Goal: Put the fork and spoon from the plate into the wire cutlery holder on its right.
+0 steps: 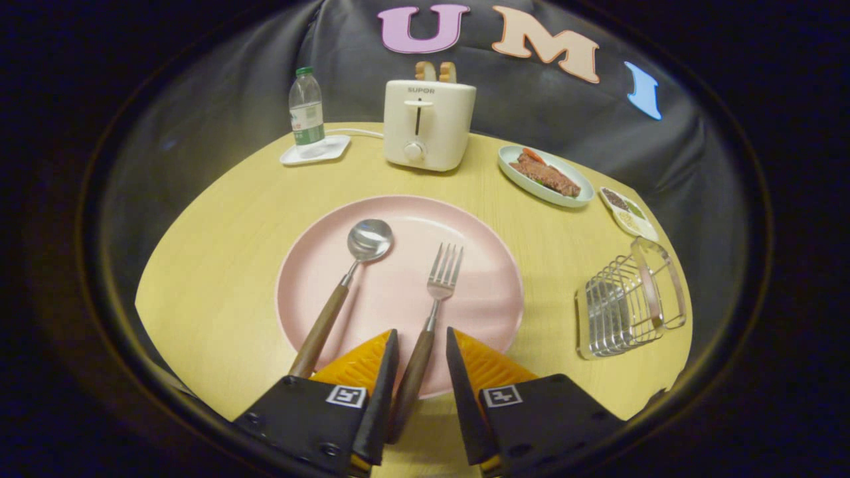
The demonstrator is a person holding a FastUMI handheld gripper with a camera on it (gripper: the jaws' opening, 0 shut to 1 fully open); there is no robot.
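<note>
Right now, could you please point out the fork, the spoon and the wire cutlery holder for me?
fork (443,275): gripper view, on the tines; its handle runs between the open tongs.
spoon (370,239): gripper view, on the bowl.
wire cutlery holder (627,302): gripper view, on the wire side.

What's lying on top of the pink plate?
A spoon and a fork lie on the pink plate. The fork's handle runs between the open tongs, which cover the plate's near edge.

The wooden-handled steel fork's (428,312) handle end hides between the jaws at six o'clock; the small far dish's (628,212) contents are too small to tell.
</note>
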